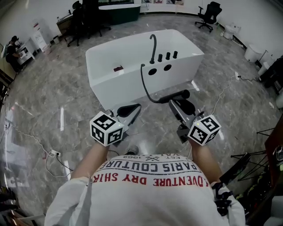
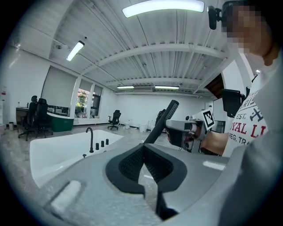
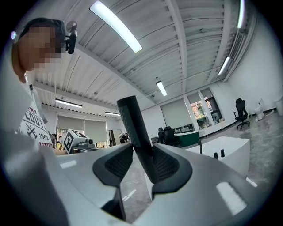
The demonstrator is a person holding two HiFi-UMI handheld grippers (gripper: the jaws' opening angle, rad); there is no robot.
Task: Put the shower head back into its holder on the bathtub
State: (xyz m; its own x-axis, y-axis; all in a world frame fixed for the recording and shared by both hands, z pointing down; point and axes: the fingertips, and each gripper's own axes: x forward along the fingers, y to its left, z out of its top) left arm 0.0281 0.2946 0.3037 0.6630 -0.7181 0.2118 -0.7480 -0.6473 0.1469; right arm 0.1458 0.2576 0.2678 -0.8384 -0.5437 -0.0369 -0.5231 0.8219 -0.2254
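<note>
The white bathtub (image 1: 106,70) stands ahead of me, with a black faucet (image 1: 153,46), three knobs and two dark holes (image 1: 159,69) on its rim. A black hose (image 1: 145,86) runs from the rim down to the black shower head (image 1: 177,96). My right gripper (image 1: 180,106) is shut on the shower head's handle (image 3: 135,132), which stands up between the pads (image 3: 166,165). To its left, my left gripper (image 1: 129,111) is shut with nothing in it. In the left gripper view its jaws (image 2: 143,165) meet, and the shower head (image 2: 161,121) shows beyond them.
Marble-patterned floor surrounds the tub. A white cable and power strip (image 1: 53,153) lie at the left, and another cable (image 1: 221,95) at the right. Office chairs (image 1: 208,15) and a dark counter (image 1: 117,11) stand at the back. Dark equipment (image 1: 261,185) sits at the lower right.
</note>
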